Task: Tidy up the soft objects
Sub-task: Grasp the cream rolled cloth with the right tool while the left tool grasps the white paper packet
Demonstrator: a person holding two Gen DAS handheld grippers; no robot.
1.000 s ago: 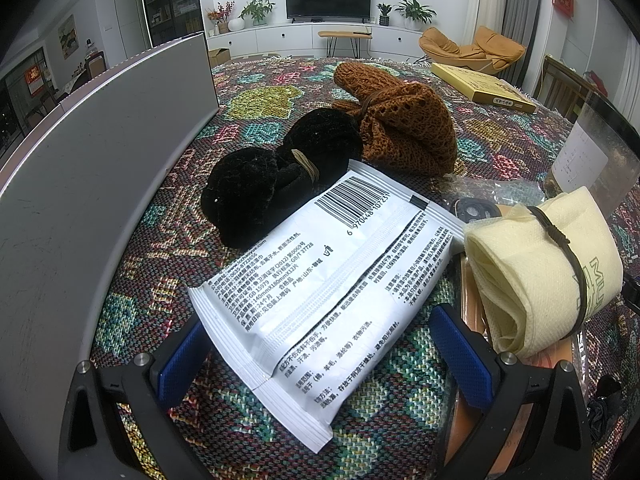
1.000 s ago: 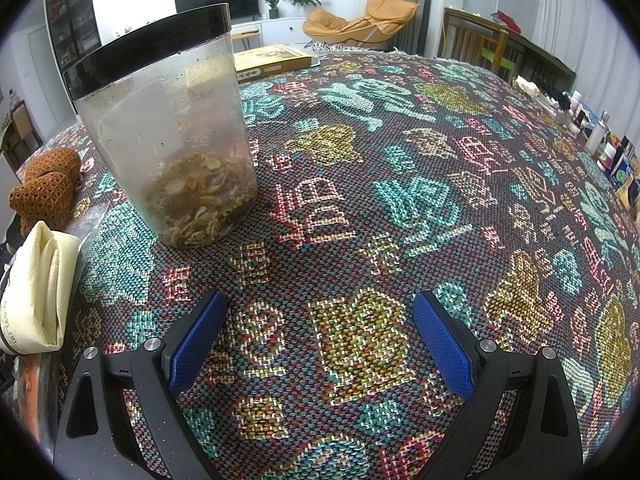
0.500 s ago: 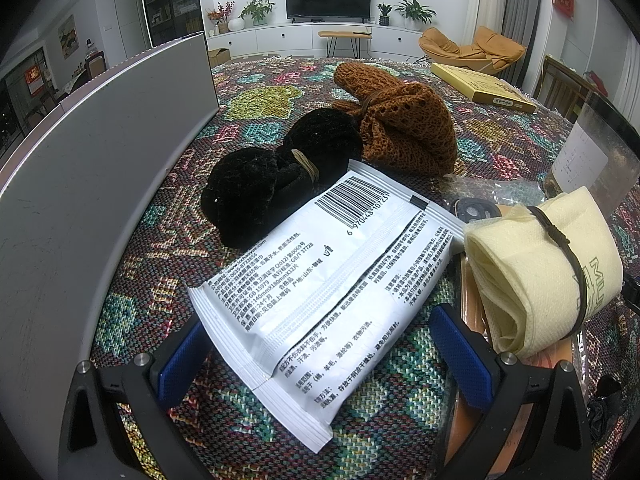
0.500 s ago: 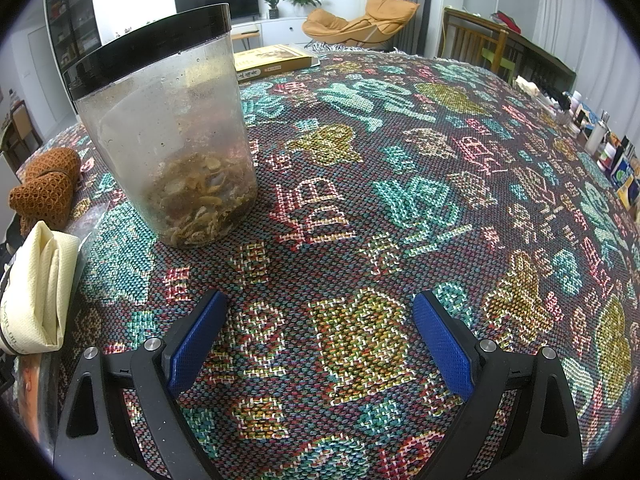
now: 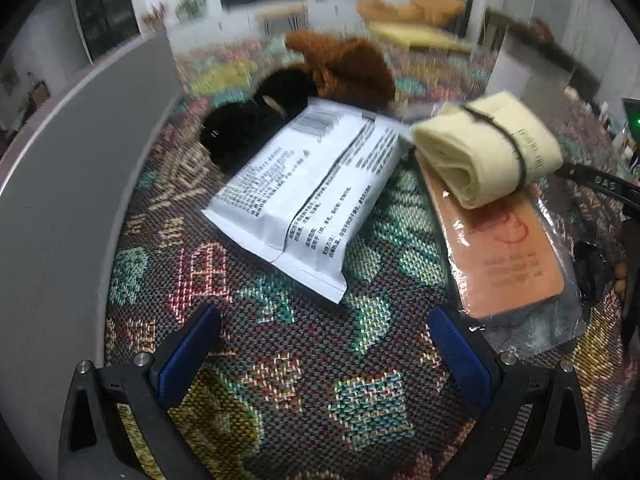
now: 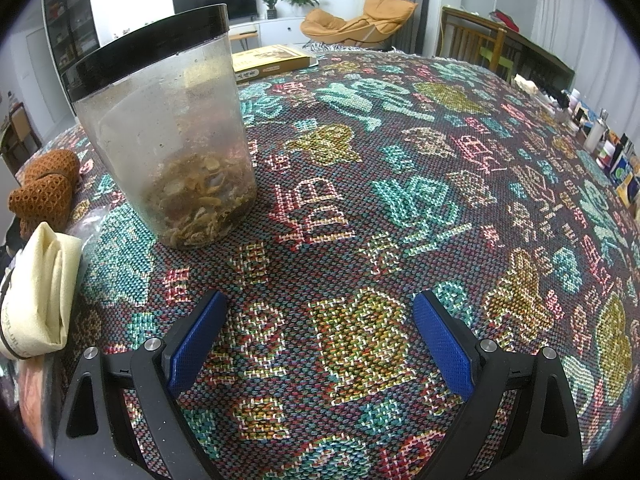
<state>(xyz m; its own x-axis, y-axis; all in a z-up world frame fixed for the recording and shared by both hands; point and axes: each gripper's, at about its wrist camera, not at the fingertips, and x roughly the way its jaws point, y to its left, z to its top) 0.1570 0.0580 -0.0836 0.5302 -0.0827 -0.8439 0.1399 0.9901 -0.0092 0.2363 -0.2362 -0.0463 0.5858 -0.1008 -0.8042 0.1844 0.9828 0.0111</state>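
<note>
Left gripper (image 5: 320, 344) gaped wide near white packet (image 5: 308, 188), likely lining up; right gripper (image 6: 320, 336) wide, empty, idle over tablecloth (image 6: 400, 200).

Tablecloth (image 6: 400, 168): dark ground, woven motifs in teal, pink, yellow. White packet (image 5: 308, 184), black print. Cream cloth roll (image 5: 488, 148), dark band. Black fuzzy bundle (image 5: 256, 124); brown knit bundle (image 5: 352, 68). Orange pack (image 5: 508, 256). Clear jar (image 6: 168, 136), black lid. Blue finger pads (image 6: 196, 340).

Both the left gripper (image 5: 324, 350) and the right gripper (image 6: 320, 338) have black plastic frames, blue textured finger pads (finely ribbed) and silver screws at the pivots.
</note>
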